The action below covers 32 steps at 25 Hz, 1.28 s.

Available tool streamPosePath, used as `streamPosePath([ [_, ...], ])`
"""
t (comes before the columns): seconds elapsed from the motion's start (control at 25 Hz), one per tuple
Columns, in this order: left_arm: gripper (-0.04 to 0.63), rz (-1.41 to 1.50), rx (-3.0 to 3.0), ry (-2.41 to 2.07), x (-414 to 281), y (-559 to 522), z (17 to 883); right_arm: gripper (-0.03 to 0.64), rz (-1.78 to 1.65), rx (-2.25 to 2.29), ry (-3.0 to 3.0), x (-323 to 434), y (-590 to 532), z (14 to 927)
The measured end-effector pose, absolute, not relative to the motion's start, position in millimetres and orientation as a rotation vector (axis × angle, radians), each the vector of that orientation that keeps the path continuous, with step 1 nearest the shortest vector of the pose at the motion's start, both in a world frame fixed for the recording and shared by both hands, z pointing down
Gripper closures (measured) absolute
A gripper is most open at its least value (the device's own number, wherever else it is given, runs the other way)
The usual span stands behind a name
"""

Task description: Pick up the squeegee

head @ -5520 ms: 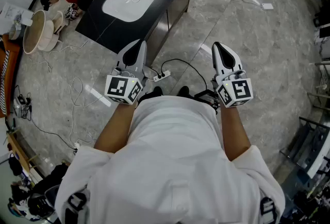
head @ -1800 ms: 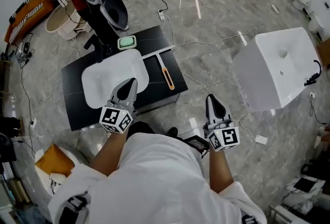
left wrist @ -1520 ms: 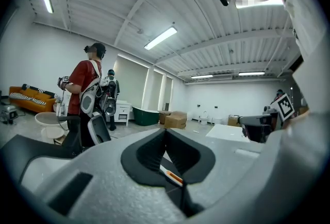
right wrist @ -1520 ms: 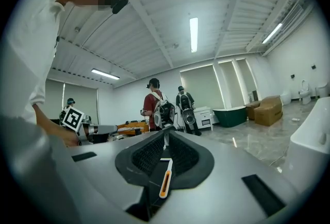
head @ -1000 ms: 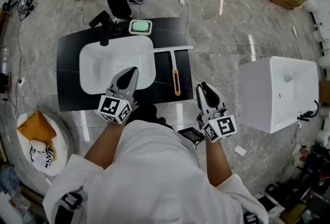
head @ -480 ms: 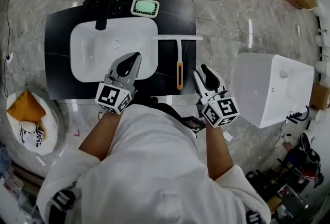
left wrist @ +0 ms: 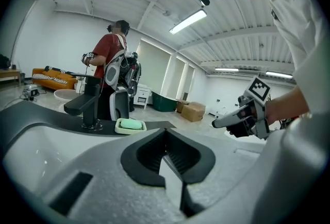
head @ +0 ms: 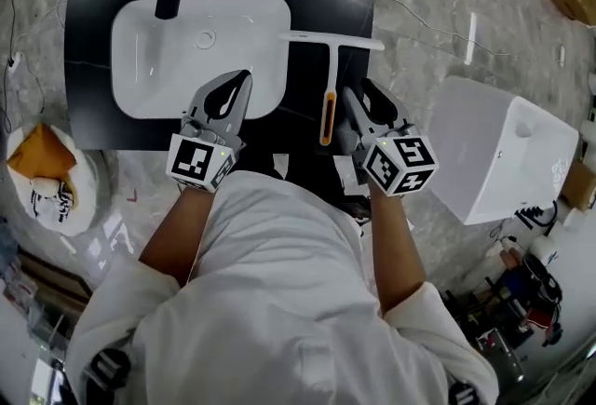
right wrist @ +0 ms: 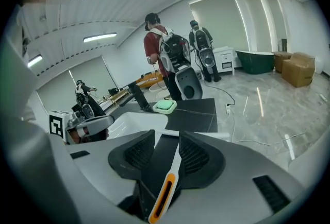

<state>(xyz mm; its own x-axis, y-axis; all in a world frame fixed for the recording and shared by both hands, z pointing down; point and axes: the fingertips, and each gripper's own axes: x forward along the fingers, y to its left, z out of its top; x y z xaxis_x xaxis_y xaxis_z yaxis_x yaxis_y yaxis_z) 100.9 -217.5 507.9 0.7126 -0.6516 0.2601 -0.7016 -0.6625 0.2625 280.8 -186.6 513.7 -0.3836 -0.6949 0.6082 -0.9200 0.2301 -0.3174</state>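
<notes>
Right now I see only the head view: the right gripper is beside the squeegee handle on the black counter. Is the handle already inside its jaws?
Observer: In the right gripper view, the squeegee handle runs through the gap of the right gripper. Its jaws have just been opening, and neither pad presses the handle.
Operator: And the left gripper?
Observer: The left gripper view shows the left gripper shut, with nothing between its jaws.
Operator: Is anybody near?
Observer: Yes, a person in a red shirt stands beyond the faucet.
</notes>
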Motion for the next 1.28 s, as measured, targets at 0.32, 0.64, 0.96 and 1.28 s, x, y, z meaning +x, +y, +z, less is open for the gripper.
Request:
streamPosePath([
  [0.32, 0.580, 0.245, 2.551, -1.151, 104.9, -223.0, 522.1, 0.485, 1.086, 1.388, -2.119, 269.9, -207.2, 552.6],
  [0.64, 0.580, 0.225, 2.526, -1.120, 116.1, -225.6, 534.0, 0.485, 1.141, 1.343, -1.990, 268.4, -219.6, 594.8],
  [0.96, 0.580, 0.183, 2.471, -1.099, 119.8, -226.5, 545.5, 0.485, 1.208, 1.281, -1.897, 265.5, -218.8, 621.1],
  [1.28, 0.580, 0.167, 2.450, -1.031, 127.4, -213.2, 550.6, 0.506, 1.217, 1.285, -1.823, 266.9, -217.1, 632.1],
])
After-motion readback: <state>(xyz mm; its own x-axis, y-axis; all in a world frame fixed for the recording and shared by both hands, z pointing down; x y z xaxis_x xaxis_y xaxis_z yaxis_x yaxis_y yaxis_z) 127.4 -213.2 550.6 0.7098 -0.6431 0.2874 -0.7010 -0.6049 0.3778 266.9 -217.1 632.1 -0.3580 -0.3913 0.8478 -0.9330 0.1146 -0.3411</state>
